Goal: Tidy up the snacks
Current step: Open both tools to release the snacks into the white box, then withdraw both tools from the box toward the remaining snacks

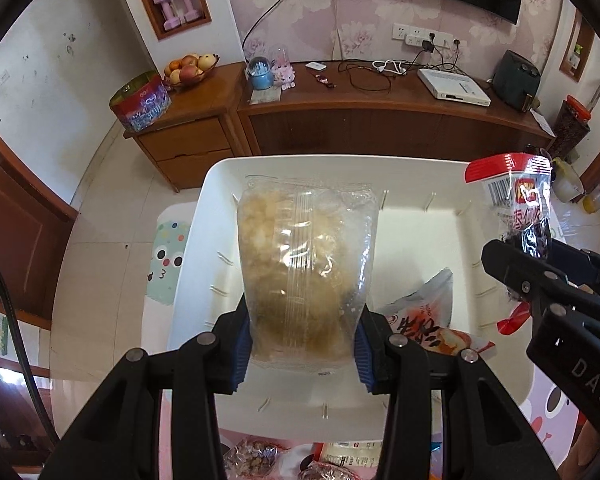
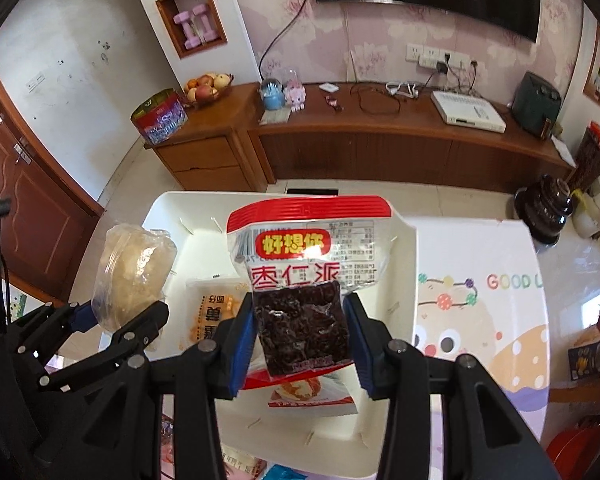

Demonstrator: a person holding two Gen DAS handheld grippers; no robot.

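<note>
Centrally, one white bin (image 1: 380,168) is sitting on a table (image 2: 500,248) covered with a cartoon-print cloth, and two grippers are hanging over it, each holding one snack packet. Left gripper (image 1: 304,340): its two blue pads are pressing against the lower sides of one clear bag (image 1: 306,264) of pale, lumpy snacks, which is hanging above the left half of the bin; the same bag (image 2: 134,276) is showing at the left edge of the right wrist view. Right gripper (image 2: 300,344): its two blue pads are flanking one red-and-white packet (image 2: 304,264) with a clear window full of dark pieces; the pads are looking just beside the window's edges, and whether they are pressing on it cannot be told. In the left wrist view this packet (image 1: 516,196) is standing upright over the bin's right side. Inside the bin, two packets are lying flat on the floor: one orange-printed packet (image 2: 212,312) toward the left and one red-and-white packet (image 2: 312,396) partly hidden beneath the right gripper. At least three further snack packets (image 1: 256,456) are lying on the table at the near edge, outside the bin. Background: one wooden sideboard (image 1: 380,116) is carrying one fruit bowl (image 1: 190,70) and one round tin (image 1: 140,102)
</note>
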